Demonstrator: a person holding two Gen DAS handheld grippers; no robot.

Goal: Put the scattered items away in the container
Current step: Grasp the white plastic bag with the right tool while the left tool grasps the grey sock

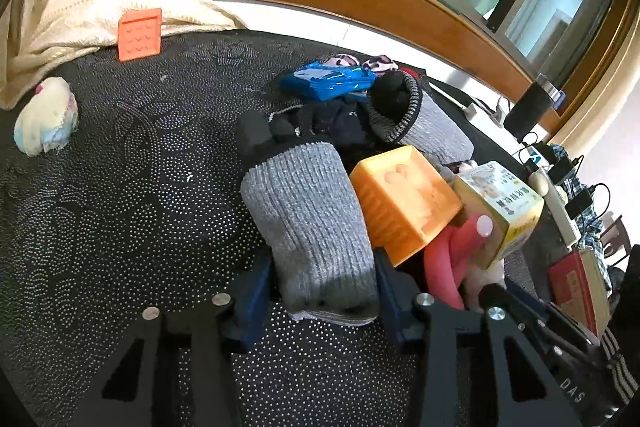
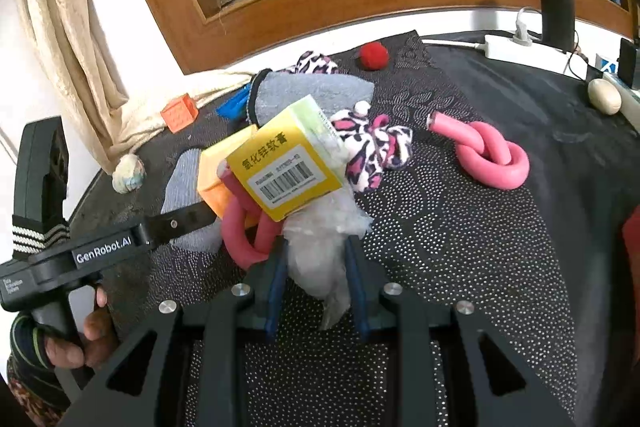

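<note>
Left gripper (image 1: 326,291) pinching a grey sock (image 1: 310,223) lying on the dark dotted table (image 1: 120,207), right gripper (image 2: 316,281) squeezing a clear plastic bag (image 2: 320,251), yellow box (image 2: 286,163) resting on top

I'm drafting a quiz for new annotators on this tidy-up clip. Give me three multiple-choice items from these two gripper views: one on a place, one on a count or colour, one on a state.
1. Where does the red pompom lie?
A. near the table's far edge
B. between gripper fingers
C. on the yellow box

2. What colour is the box with a barcode?
A. blue
B. yellow
C. red

3. What is between the left gripper's fingers?
A. nothing
B. an orange block
C. a grey sock

Answers: 1 A, the right view shows it far back on the dark cloth; 2 B, its barcode face is yellow; 3 C, the sock's end sits between the blue fingers.
</note>
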